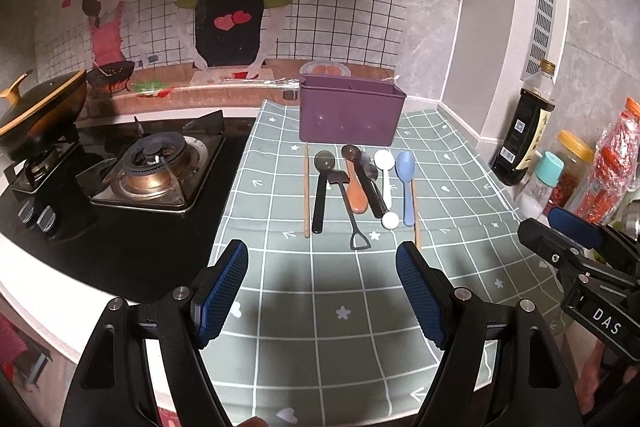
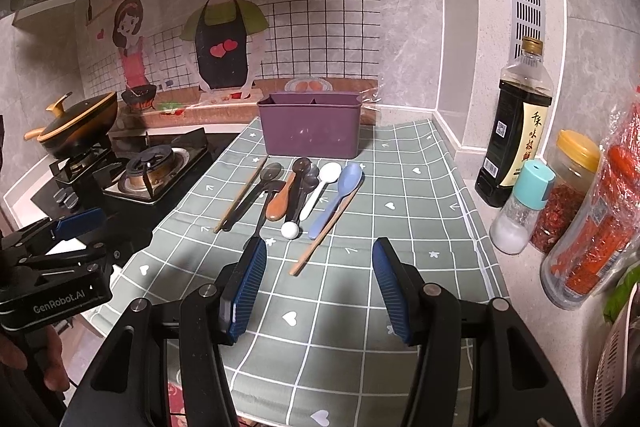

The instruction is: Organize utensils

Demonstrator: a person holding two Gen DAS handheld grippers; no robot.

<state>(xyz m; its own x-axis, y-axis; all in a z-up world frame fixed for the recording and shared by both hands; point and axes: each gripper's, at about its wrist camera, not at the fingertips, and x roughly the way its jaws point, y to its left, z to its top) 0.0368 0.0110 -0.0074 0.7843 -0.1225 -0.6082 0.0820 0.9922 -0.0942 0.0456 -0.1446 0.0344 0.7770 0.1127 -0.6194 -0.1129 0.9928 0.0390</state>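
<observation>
A purple utensil holder stands at the back of a green checked mat. In front of it lie several utensils in a row: two wooden chopsticks, a black spoon, a black spatula, a brown wooden spoon, a white spoon and a blue spoon. My left gripper is open and empty, just short of the utensils. My right gripper is open and empty, near the chopstick's end.
A gas stove with a lidded black wok is on the left. A soy sauce bottle, a salt shaker, a chili jar and red packets line the right wall.
</observation>
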